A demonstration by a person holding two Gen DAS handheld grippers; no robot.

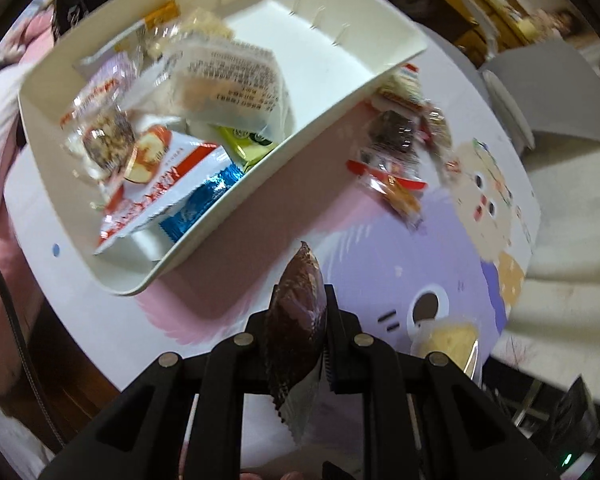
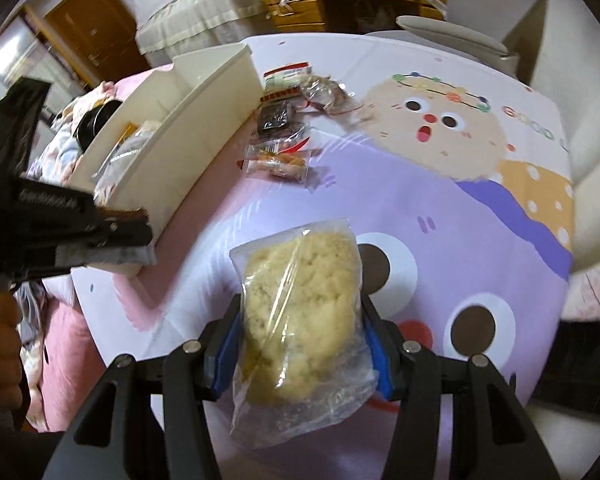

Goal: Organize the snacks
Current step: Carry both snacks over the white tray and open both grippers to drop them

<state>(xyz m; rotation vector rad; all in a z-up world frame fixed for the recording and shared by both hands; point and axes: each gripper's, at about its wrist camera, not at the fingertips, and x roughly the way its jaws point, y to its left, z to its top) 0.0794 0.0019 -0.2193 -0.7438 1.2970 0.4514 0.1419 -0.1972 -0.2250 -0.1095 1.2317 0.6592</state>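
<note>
My left gripper [image 1: 300, 312] is shut on a dark brown wrapped snack [image 1: 298, 304], held edge-on above the table, just off the near corner of the white bin [image 1: 332, 112]. Several wrapped snacks fill the bin's near end, among them a red-and-white packet [image 1: 156, 188] and a blue wrapper [image 1: 204, 204]. My right gripper [image 2: 300, 308] is shut on a clear bag with a pale yellow crumbly cake [image 2: 300, 300], lifted over the purple part of the tablecloth. The left gripper [image 2: 100, 236] shows from the side at the left of the right wrist view, beside the bin [image 2: 204, 120].
A small pile of loose snacks [image 1: 396, 148] lies on the cloth next to the bin's long side, also seen as loose snacks [image 2: 288, 128] in the right wrist view. A cartoon tablecloth [image 2: 440, 208] covers the round table. A white chair [image 1: 540, 92] stands beyond the table's edge.
</note>
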